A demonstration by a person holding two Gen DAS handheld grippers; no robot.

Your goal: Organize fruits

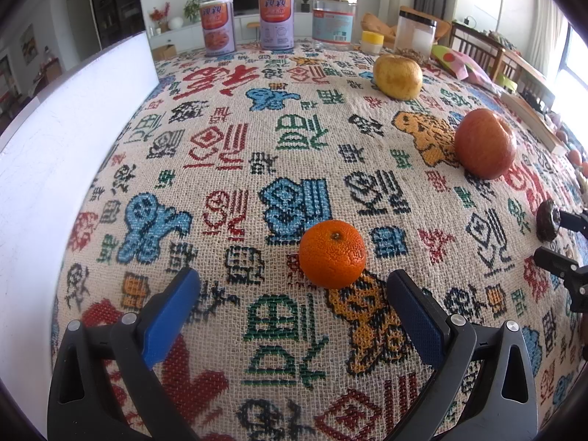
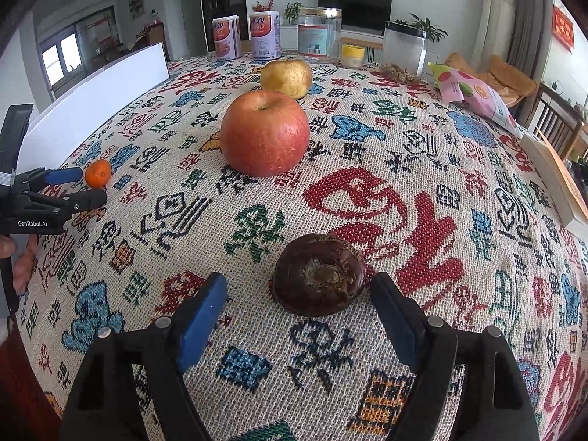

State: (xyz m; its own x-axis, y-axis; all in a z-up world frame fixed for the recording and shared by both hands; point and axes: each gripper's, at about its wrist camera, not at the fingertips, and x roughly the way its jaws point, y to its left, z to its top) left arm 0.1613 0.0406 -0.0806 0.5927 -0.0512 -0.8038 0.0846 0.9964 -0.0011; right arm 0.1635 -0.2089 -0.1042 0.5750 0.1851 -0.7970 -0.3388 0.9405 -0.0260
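Four fruits lie on the patterned tablecloth [image 1: 294, 128]. A tangerine [image 1: 332, 253] rests just ahead of my left gripper [image 1: 294, 279], which is open with blue pads on either side and touching nothing. A dark brown round fruit [image 2: 318, 275] lies between the tips of my right gripper [image 2: 299, 282], also open, with gaps on both sides. A red apple [image 2: 264, 132] sits beyond it, and a yellow pear [image 2: 286, 77] lies farther back. The right wrist view shows the left gripper [image 2: 73, 187] and tangerine [image 2: 97, 173] at the far left.
A white board [image 1: 55, 147] stands along the table's left edge. At the back are two printed cans [image 1: 217, 25], a glass jar [image 1: 334, 18], a small yellow-lidded jar [image 1: 372, 41] and a plastic jar [image 1: 415, 35]. A pink snack bag [image 2: 474, 95] lies back right. A hand [image 2: 22, 257] holds the left gripper.
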